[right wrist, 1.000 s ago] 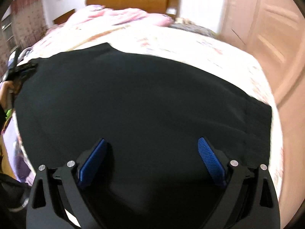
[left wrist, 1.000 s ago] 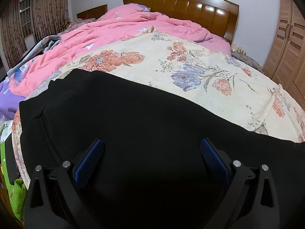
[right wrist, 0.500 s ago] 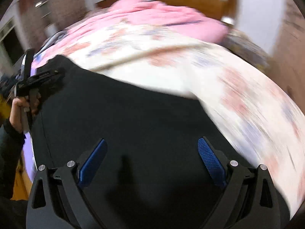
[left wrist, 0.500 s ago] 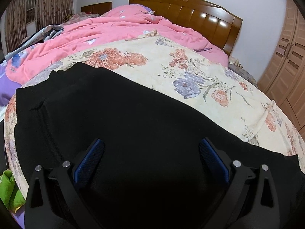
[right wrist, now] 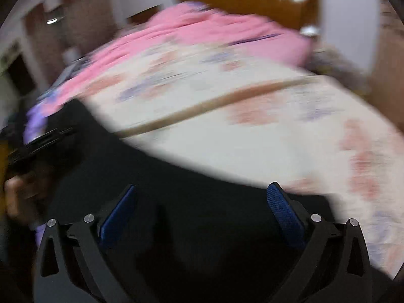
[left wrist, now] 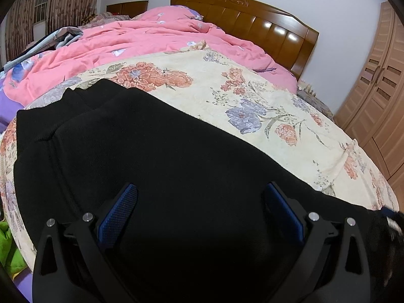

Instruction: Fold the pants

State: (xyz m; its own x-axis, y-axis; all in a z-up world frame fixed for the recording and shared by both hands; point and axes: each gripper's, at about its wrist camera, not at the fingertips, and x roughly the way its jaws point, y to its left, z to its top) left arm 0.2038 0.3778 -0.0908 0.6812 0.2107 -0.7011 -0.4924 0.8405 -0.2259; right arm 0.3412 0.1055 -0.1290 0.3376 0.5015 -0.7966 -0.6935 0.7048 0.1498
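I see matt black knit pants (left wrist: 156,156) on a soft floral cloth bedspread (left wrist: 252,96), a crumpled pink quilt (left wrist: 141,43), a glossy varnished wood headboard (left wrist: 252,22), and textured blue pads (left wrist: 118,214) on matt plastic.

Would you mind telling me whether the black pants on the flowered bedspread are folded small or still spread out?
Spread out: the black fabric pants lie long and flat across the flowered bedspread; layers cannot be told.
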